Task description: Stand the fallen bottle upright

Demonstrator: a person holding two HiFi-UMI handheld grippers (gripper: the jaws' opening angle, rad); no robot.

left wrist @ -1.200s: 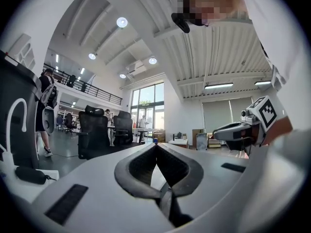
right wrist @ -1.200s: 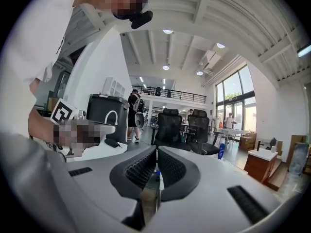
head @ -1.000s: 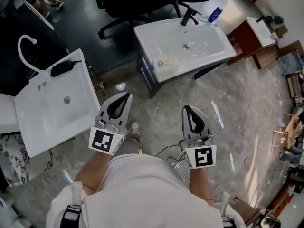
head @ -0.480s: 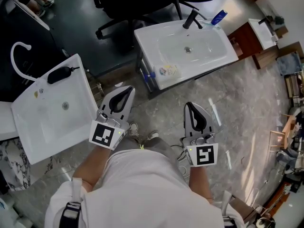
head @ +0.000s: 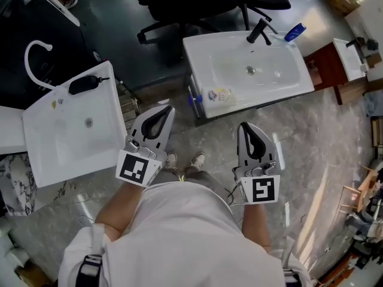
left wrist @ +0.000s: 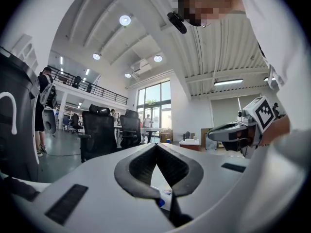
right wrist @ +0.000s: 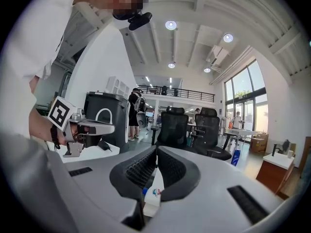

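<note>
The bottle (head: 218,94) lies flat at the sink's (head: 281,85) near-left corner — long axis along the front rim, blue cap pointing left. Left tool (head: 167,109) and right tool (head: 245,127) — both closed, empty.

Grey marbled floor (head: 323,142) meets a darker strip where black chairs (head: 191,2) stand. Tall windows (left wrist: 156,102) light the white hall; round lamps (right wrist: 170,25) shine in the ceiling (right wrist: 204,40) above a railed balcony (right wrist: 180,95).

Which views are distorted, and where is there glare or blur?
Left gripper view and right gripper view: strong fisheye bending, black corners, bright ceiling lamps. Head view: sharp, evenly lit, pale glare streaks on the floor; the fallen bottle looks small.
</note>
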